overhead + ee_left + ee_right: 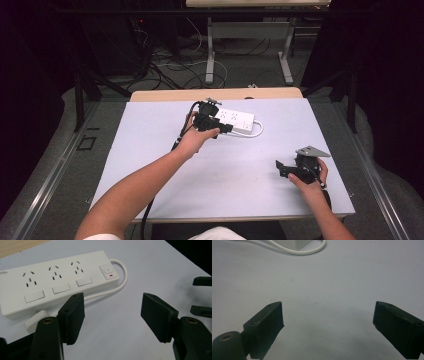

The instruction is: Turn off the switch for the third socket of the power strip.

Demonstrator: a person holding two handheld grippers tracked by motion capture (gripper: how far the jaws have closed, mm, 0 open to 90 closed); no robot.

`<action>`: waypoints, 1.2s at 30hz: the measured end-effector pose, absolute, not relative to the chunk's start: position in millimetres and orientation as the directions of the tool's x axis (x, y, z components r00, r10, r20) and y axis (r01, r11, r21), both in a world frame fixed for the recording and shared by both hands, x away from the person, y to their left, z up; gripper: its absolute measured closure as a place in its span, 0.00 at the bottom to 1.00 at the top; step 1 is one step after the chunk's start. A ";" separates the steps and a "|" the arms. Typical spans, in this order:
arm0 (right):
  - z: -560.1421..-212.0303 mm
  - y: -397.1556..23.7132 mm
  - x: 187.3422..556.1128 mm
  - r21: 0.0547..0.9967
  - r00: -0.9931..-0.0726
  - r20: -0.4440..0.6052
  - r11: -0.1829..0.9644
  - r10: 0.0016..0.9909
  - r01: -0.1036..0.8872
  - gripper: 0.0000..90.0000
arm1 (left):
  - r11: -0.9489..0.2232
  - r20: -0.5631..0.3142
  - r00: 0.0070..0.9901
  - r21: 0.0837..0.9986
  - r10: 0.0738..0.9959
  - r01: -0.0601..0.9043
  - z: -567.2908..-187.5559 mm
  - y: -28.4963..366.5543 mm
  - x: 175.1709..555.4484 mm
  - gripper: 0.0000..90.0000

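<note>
Right tongs (286, 169): nearest the person, resting low over the counter (150, 165) well apart from the power strip, toward the near right corner. The jaws stand wide apart with bare counter between them; nothing is held.

Left tongs (226, 127): farther out, just beside the power strip on its near long side. In the left gripper view (112, 316) the jaws are parted, with only counter between them; they grip nothing.

Plug (35, 322): a white plug lies just in front of the power strip's near edge, partly hidden behind the left jaw in the left gripper view. How it is oriented cannot be told.

Power strip (57, 281): white, three sockets in a row, each with a blank rocker below it, and a master switch with a small red mark at one end. It lies flat toward the far middle of the counter.

Cord (120, 282): a white cord leaves the switch end of the power strip, loops round, and runs back along its near side.

Step in hand: by my reading, the left tongs are lining up on the plug or cord beside the power strip.

Doing it well: bring the jaws down squarely either side of the plug body, not the cord, and close only once both pads sit flat. The right tongs could steady the power strip so it does not slide.
</note>
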State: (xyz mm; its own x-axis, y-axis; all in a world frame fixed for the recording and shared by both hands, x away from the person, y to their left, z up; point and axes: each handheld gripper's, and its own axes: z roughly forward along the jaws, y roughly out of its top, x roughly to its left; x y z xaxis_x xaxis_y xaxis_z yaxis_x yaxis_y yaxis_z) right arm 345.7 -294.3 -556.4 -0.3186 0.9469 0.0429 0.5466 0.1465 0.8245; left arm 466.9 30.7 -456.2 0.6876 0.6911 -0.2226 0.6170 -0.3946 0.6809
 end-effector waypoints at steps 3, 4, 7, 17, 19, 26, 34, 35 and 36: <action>-556.5 -294.7 345.6 0.824 -0.317 0.037 0.150 0.948 0.546 0.10 | -0.370 -0.250 0.684 0.690 0.686 0.623 -455.9 34.3 460.2 0.39; -556.8 -294.7 345.9 0.825 -0.320 0.036 0.153 0.947 0.544 0.10 | -0.372 -0.247 0.690 0.695 0.680 0.616 -455.6 35.5 458.1 0.38; -556.8 -294.3 345.9 0.824 -0.322 0.040 0.151 0.946 0.546 0.10 | -0.379 -0.242 0.700 0.700 0.672 0.606 -454.2 37.0 450.7 0.37; -556.4 -293.8 345.6 0.824 -0.319 0.044 0.146 0.947 0.548 0.10 | -0.376 -0.242 0.715 0.716 0.656 0.588 -451.3 44.7 433.3 0.35; -556.8 -294.7 345.8 0.824 -0.321 0.036 0.153 0.946 0.545 0.10 | -0.384 -0.231 0.721 0.720 0.654 0.578 -451.9 47.5 429.9 0.34; -556.8 -294.8 345.6 0.825 -0.319 0.034 0.153 0.947 0.544 0.10 | -0.372 -0.239 0.722 0.728 0.649 0.576 -458.8 61.3 416.4 0.33; -557.4 -294.2 345.9 0.821 -0.319 0.036 0.154 0.947 0.549 0.10 | -0.374 -0.237 0.709 0.715 0.665 0.590 -472.4 78.6 405.2 0.35; -557.7 -294.4 346.0 0.821 -0.321 0.035 0.156 0.946 0.550 0.11 | -0.370 -0.242 0.704 0.712 0.668 0.596 -473.7 80.0 404.0 0.36; -558.1 -294.1 346.3 0.820 -0.318 0.036 0.154 0.947 0.551 0.11 | -0.380 -0.237 0.708 0.709 0.665 0.594 -474.4 82.2 403.6 0.36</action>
State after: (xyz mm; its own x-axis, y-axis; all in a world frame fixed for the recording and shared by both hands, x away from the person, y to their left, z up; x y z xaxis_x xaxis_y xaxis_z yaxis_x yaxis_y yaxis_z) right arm 346.3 -294.1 -558.1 -0.3183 0.9473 0.0361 0.5511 0.1539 0.8201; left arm 403.6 82.2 -474.4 0.7080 0.6654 -0.2366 0.5939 -0.3798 0.7093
